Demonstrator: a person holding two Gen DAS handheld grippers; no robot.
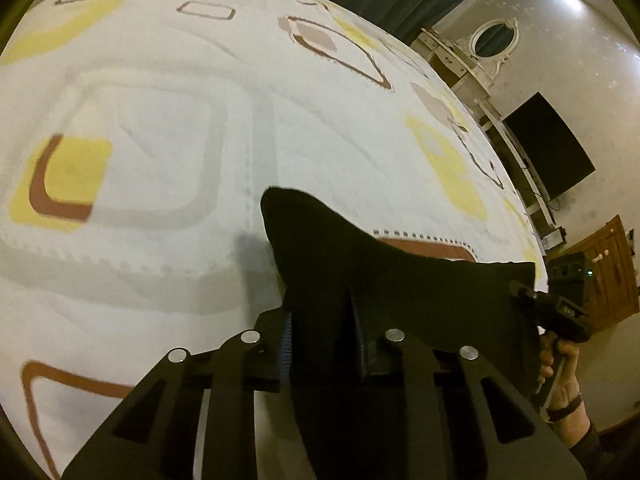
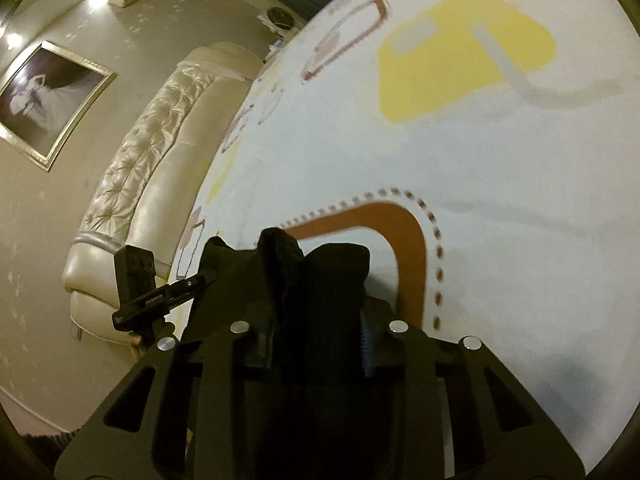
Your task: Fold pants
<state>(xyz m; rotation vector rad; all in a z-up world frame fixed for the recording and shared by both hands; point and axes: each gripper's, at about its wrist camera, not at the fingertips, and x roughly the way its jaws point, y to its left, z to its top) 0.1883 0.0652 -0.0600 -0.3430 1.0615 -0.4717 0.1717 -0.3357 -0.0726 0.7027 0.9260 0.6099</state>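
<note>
Both tools pinch black pants [image 1: 360, 264] — left tool [image 1: 320, 320], right tool [image 2: 320, 320] — prob. lifted off bedsheet [image 1: 160, 120].

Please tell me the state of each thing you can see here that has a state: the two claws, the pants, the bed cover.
left claw: shut on the pants, black cloth pinched between its fingers
right claw: shut on the pants, bunched cloth between its fingers
pants: black, gathered, stretched between both claws, partly lifted off the bed
bed cover: spread flat, slightly wrinkled
</note>
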